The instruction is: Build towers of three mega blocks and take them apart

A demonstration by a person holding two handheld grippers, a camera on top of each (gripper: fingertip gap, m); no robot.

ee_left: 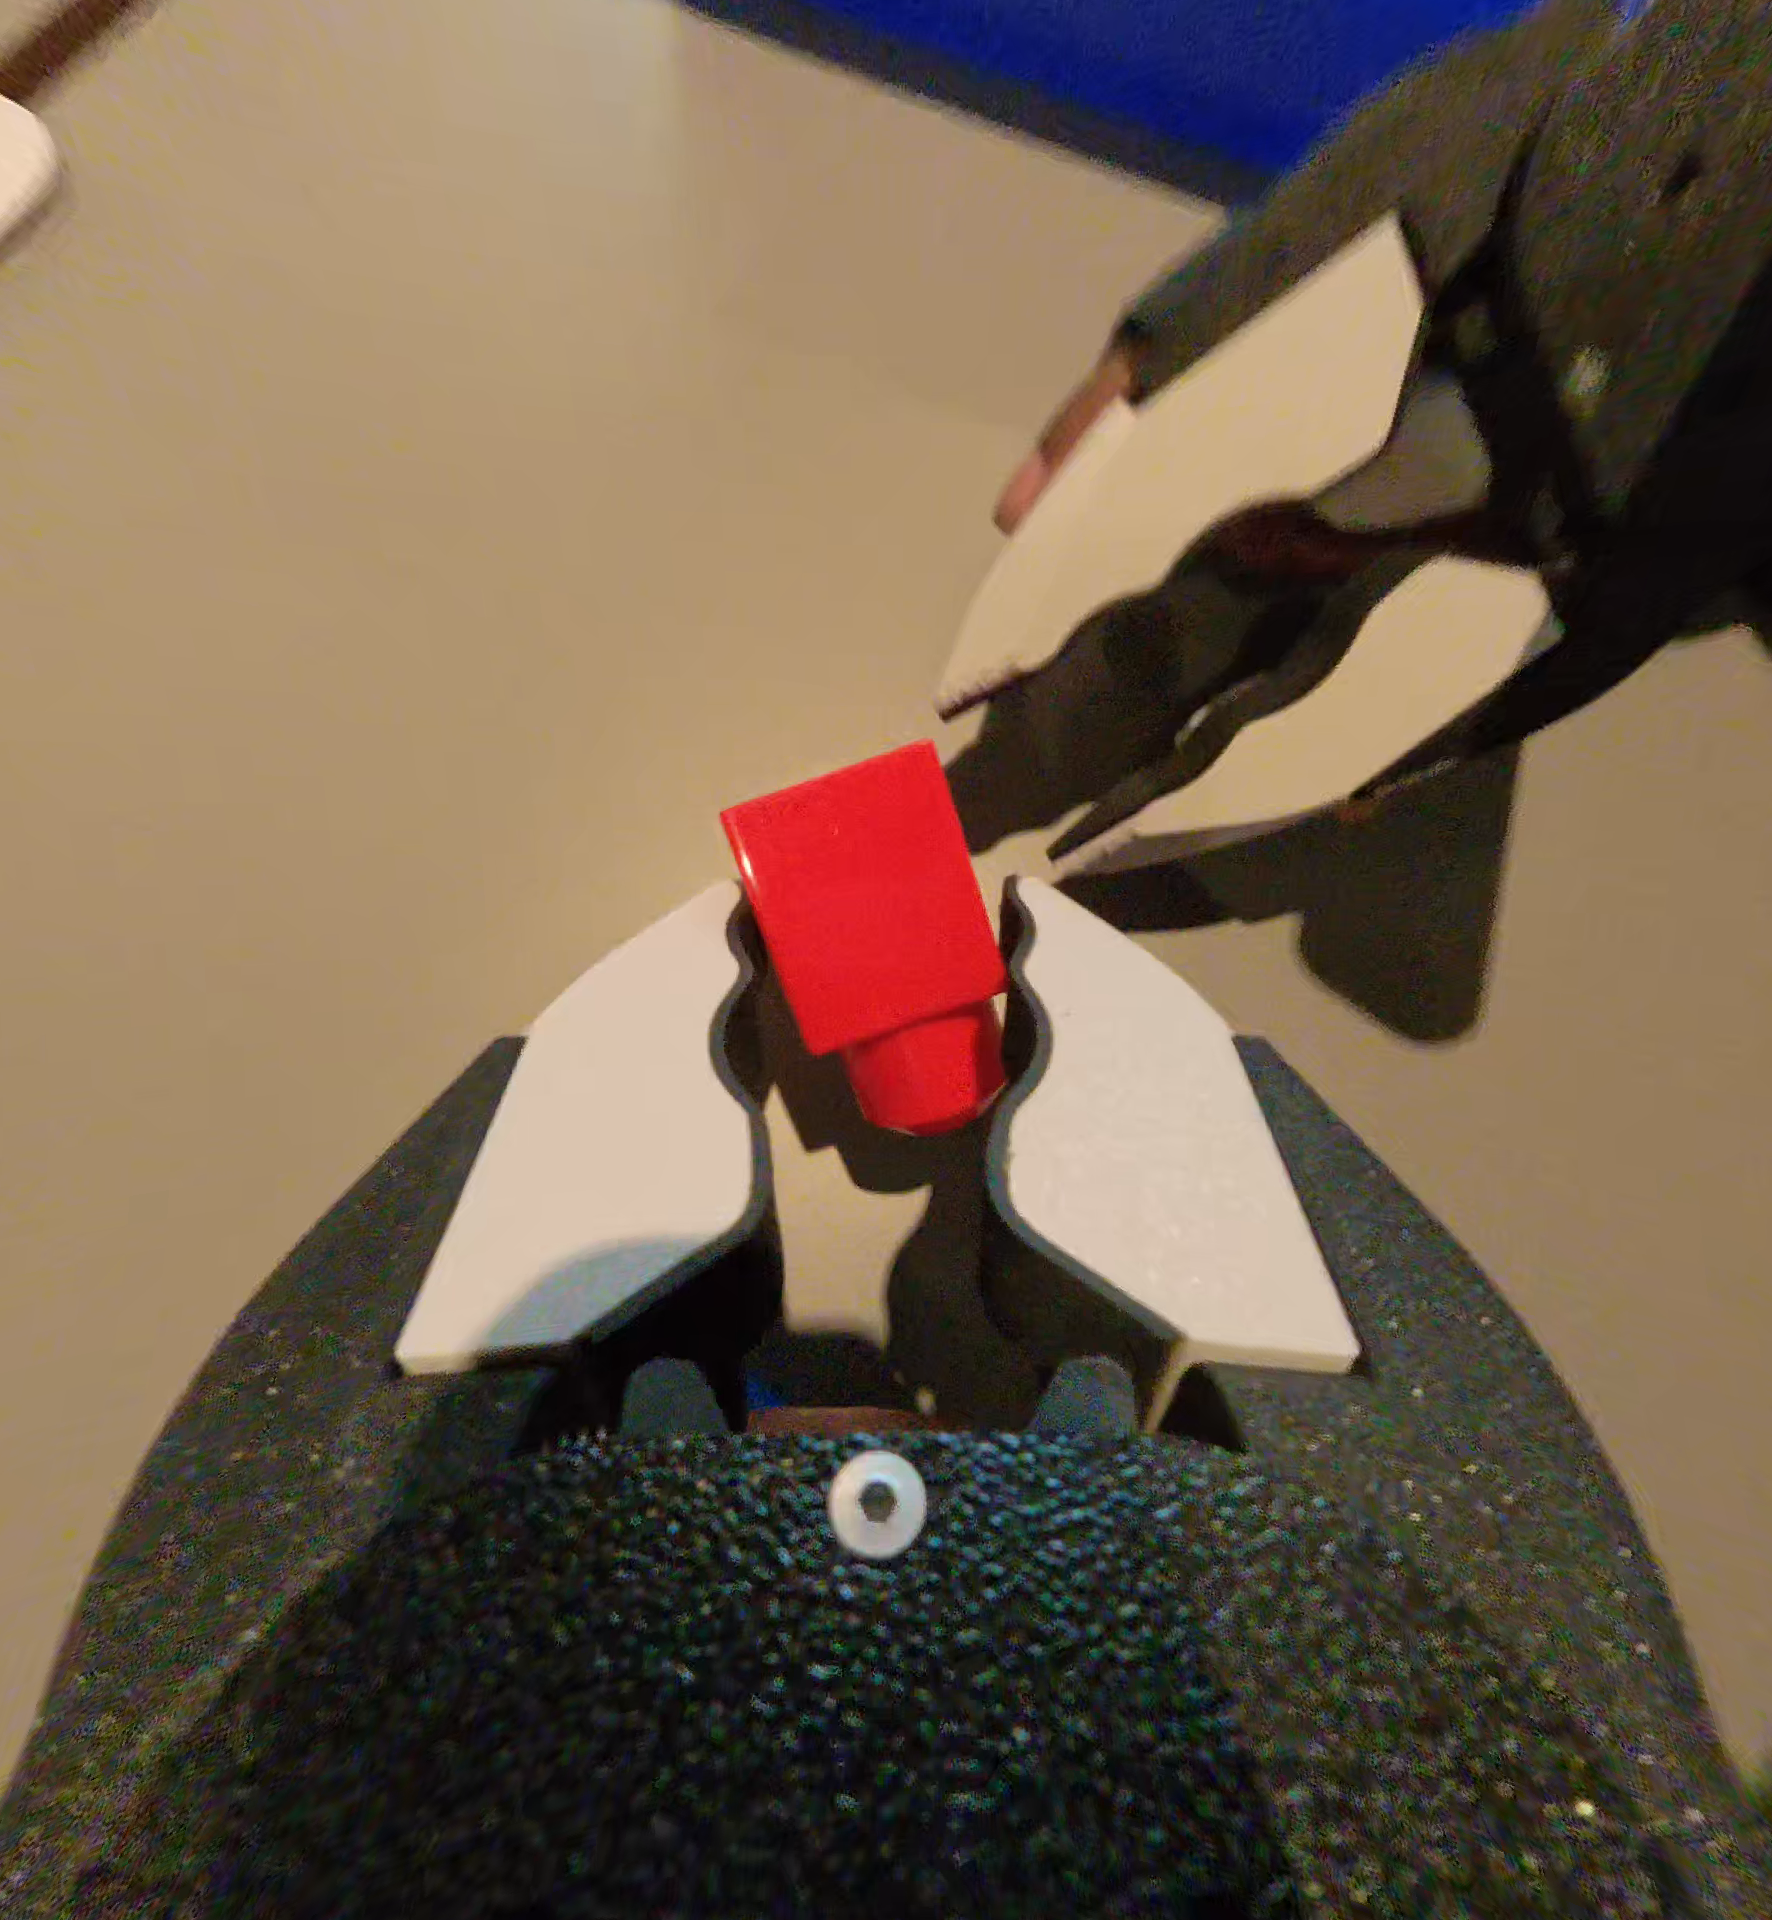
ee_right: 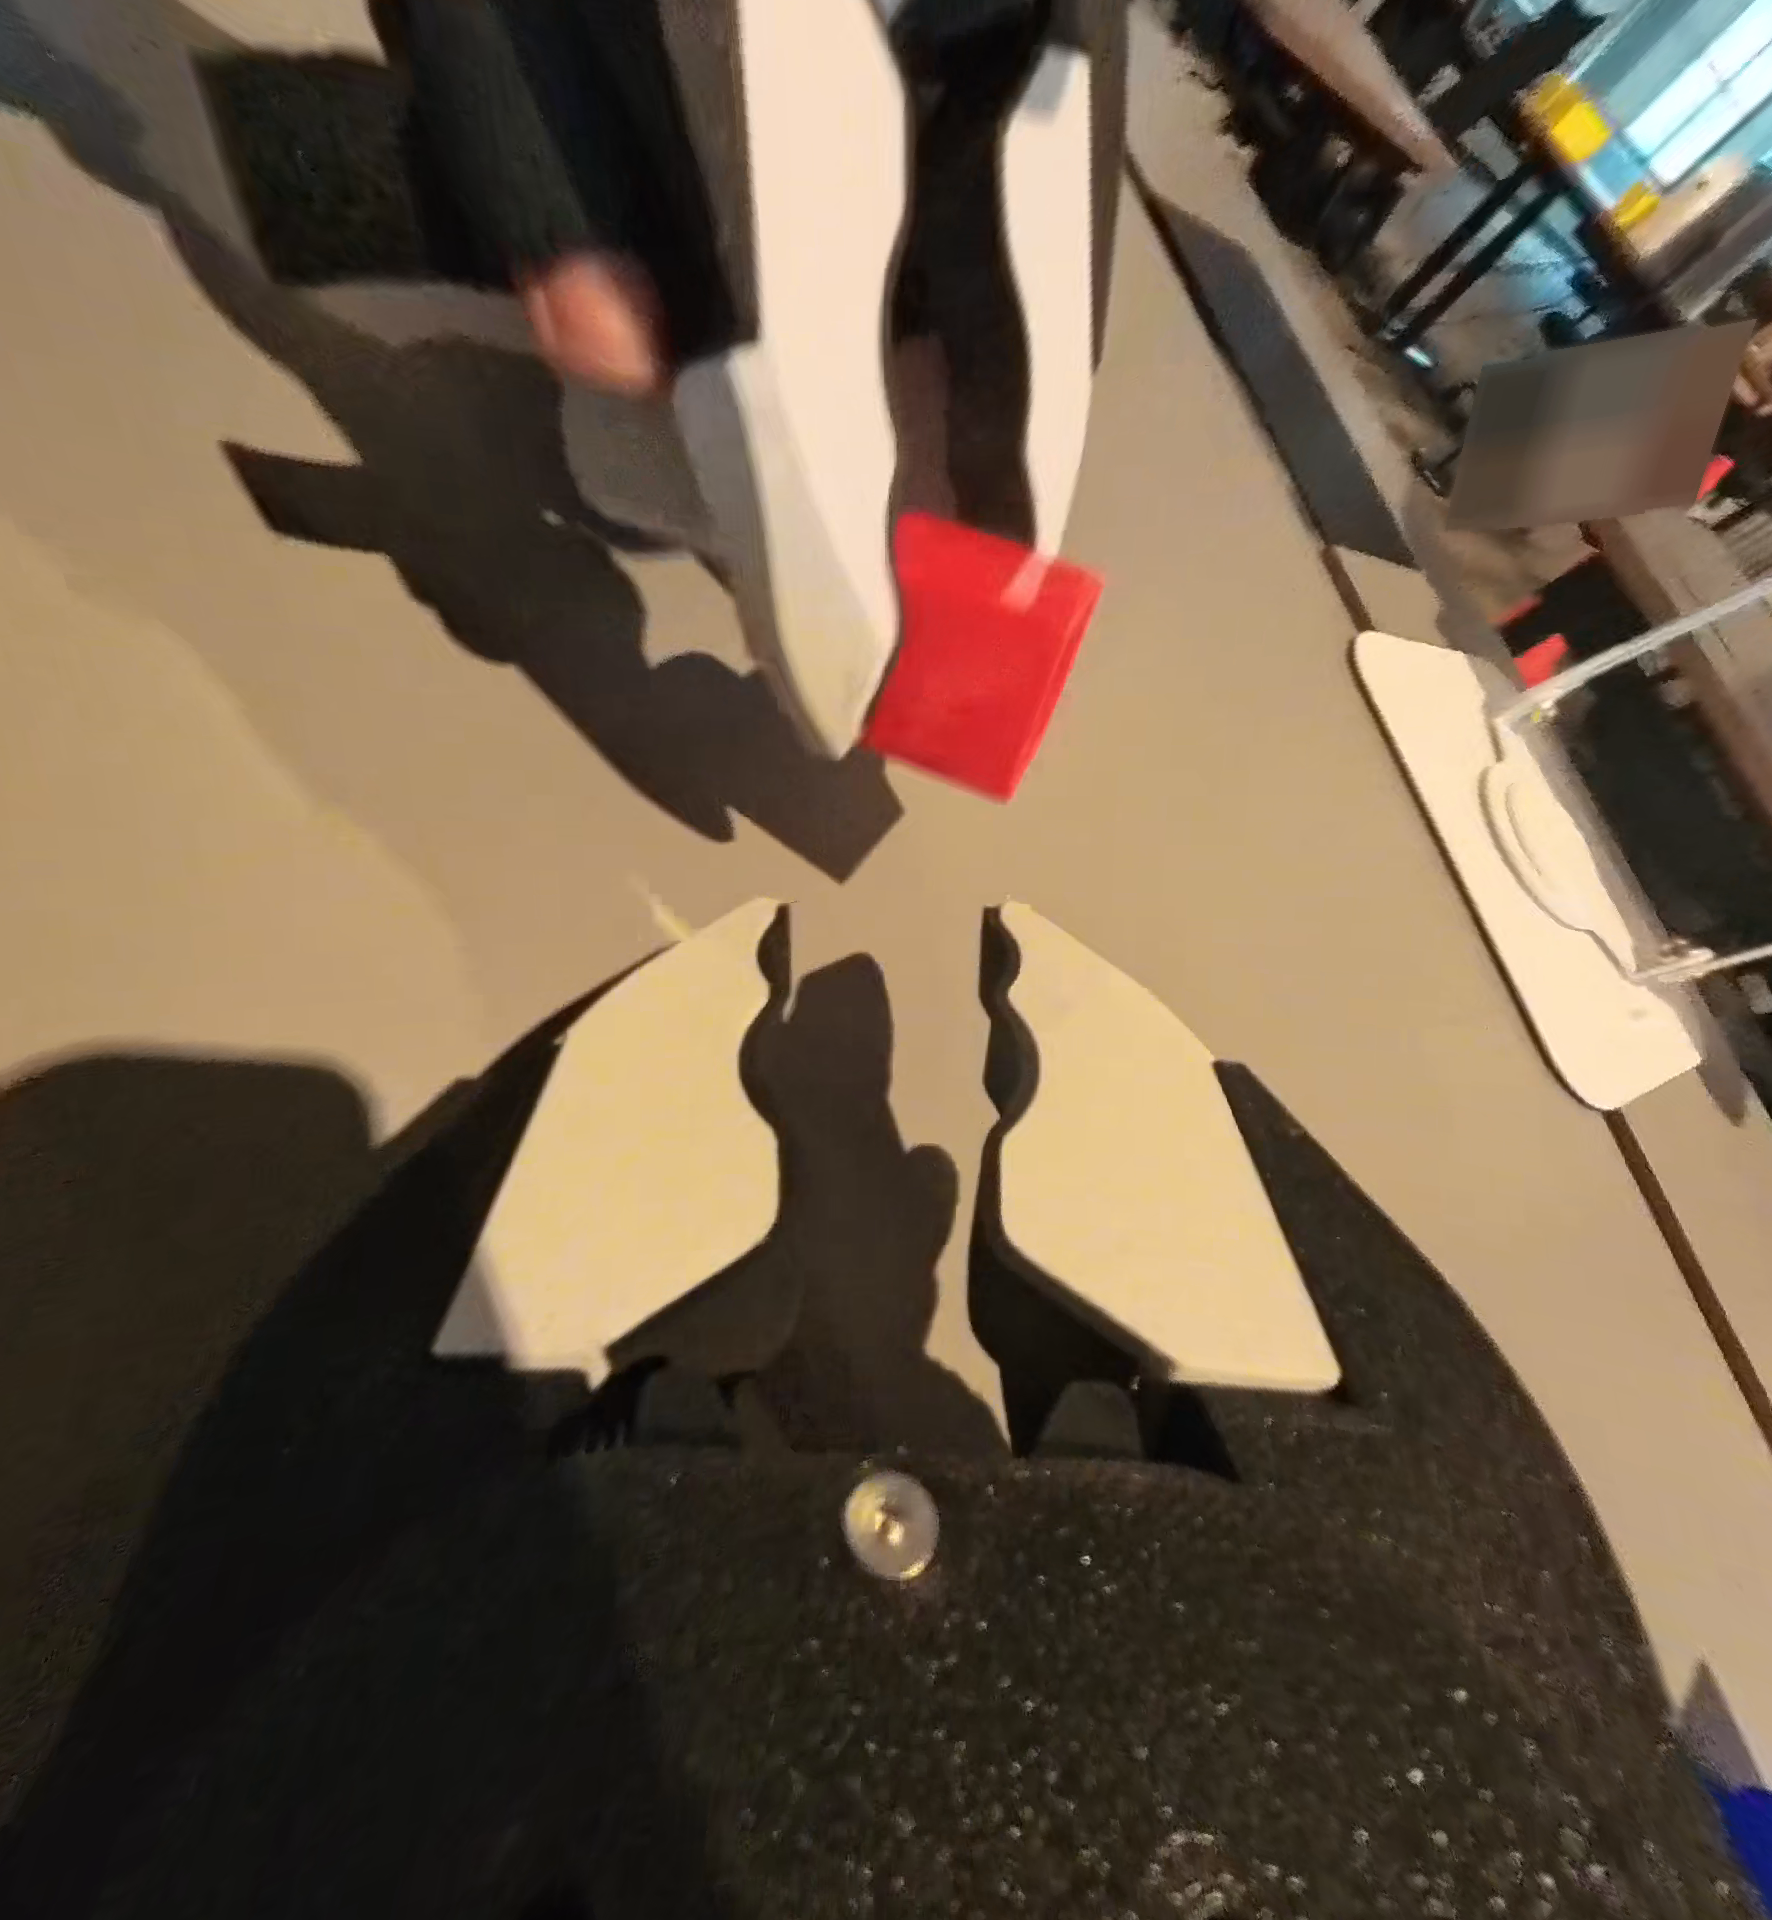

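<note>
left tool (ee_left: 874, 940) pinching red block (ee_left: 866, 904), stud end toward camera, block tilted above beige tabletop (ee_left: 394, 623), right tool (ee_right: 887, 920) spread and empty just beyond the block, white board (ee_right: 1516, 873) at tabletop edge past the block

I'm gripping with my left gripper (ee_left: 871, 914), jaws pinched close; my right gripper (ee_right: 887, 914) is hanging apart, jaws parted, empty.
</note>
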